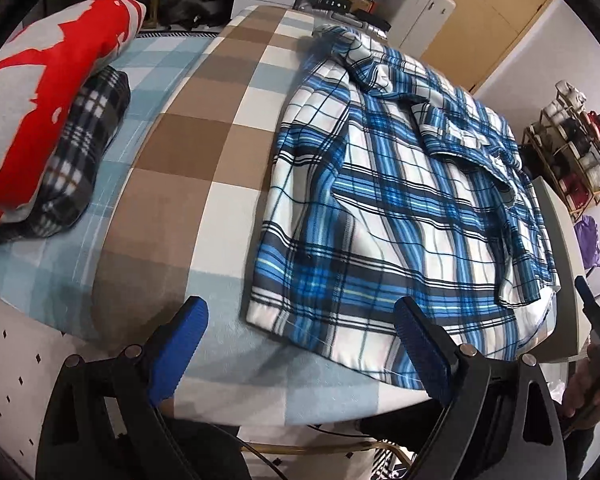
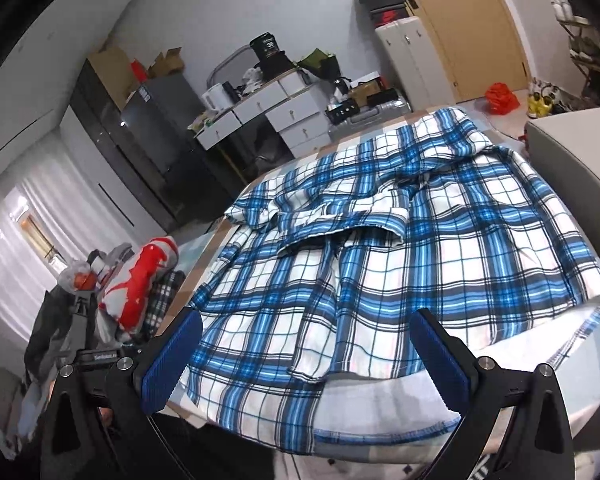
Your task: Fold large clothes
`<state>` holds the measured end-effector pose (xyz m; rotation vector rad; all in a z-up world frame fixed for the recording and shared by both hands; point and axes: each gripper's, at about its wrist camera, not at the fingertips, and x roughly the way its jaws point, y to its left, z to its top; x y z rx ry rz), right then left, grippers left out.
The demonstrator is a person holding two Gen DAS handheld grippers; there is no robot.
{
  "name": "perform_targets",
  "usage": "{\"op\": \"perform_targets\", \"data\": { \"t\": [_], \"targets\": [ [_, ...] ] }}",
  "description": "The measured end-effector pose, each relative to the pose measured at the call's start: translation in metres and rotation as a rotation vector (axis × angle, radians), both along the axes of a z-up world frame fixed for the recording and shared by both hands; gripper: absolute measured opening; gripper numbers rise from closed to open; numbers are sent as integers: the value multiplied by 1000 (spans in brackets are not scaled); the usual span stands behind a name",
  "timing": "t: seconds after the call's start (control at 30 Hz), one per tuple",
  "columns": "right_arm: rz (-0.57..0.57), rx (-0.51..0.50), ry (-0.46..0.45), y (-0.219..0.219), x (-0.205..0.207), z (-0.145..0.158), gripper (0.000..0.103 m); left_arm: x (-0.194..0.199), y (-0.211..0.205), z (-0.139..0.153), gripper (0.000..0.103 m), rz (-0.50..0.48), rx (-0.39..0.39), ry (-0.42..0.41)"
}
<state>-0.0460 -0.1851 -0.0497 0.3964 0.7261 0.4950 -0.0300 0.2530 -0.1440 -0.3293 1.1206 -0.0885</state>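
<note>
Both tongs, the left gripper (image 1: 300, 320) and right gripper (image 2: 306, 334), gape wide and empty over the shirt's (image 1: 400, 208) near hem; pinching one layer could drag it crooked.

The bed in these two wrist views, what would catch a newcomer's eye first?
The blue and white plaid shirt stands out first, spread rumpled over the right part of the checked bedspread. Next comes the red and grey folded garment, stacked on a dark plaid one at the bed's left edge. Both the left claw and the right claw hang open at the near edge, holding nothing.
</note>
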Motion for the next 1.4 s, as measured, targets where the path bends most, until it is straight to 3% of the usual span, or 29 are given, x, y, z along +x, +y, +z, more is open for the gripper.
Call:
{"op": "perform_targets", "data": {
  "t": [0.07, 0.2, 0.23, 0.3, 0.43, 0.57, 0.63, 0.83, 0.93, 1.1, 1.2, 1.3, 1.4],
  "targets": [
    [13, -6, 5, 3, 1, -1, 103, 0, -1, 0, 72, -21, 35, 3],
    [31, -21, 15, 8, 2, -4, 103, -12, -16, 3, 68, -76, 142, -30],
    [33, -27, 19, 9, 3, -6, 103, -11, -18, 0, 60, -91, 154, -26],
    [34, -25, 30, 10, 5, -8, 103, -5, -17, -6, 42, -111, 146, -4],
    [34, -11, 52, 12, 10, -11, 103, -3, -12, -8, 35, -113, 119, 9],
    [47, -26, 68, 15, 12, -14, 103, -7, -18, -6, 28, -121, 180, -4],
    [52, -33, 72, 17, 13, -15, 103, -8, -22, -5, 9, -150, 149, 0],
    [58, -42, 70, 20, 13, -15, 103, -11, -31, 1, 4, -184, 141, -45],
    [59, -41, 69, 20, 13, -14, 103, -12, -28, 6, 4, -188, 90, -67],
    [54, -20, 64, 17, 12, -12, 103, -7, -17, 14, 4, -193, -64, -94],
    [46, -11, 60, 14, 11, -11, 103, -5, -3, 18, 4, -168, -243, -123],
    [37, 11, 54, 9, 8, -10, 103, -2, 2, 17, 5, -145, -287, -119],
    [32, 33, 51, 5, 7, -8, 103, 4, 1, 6, 12, -110, -301, -67]
  ]
}}
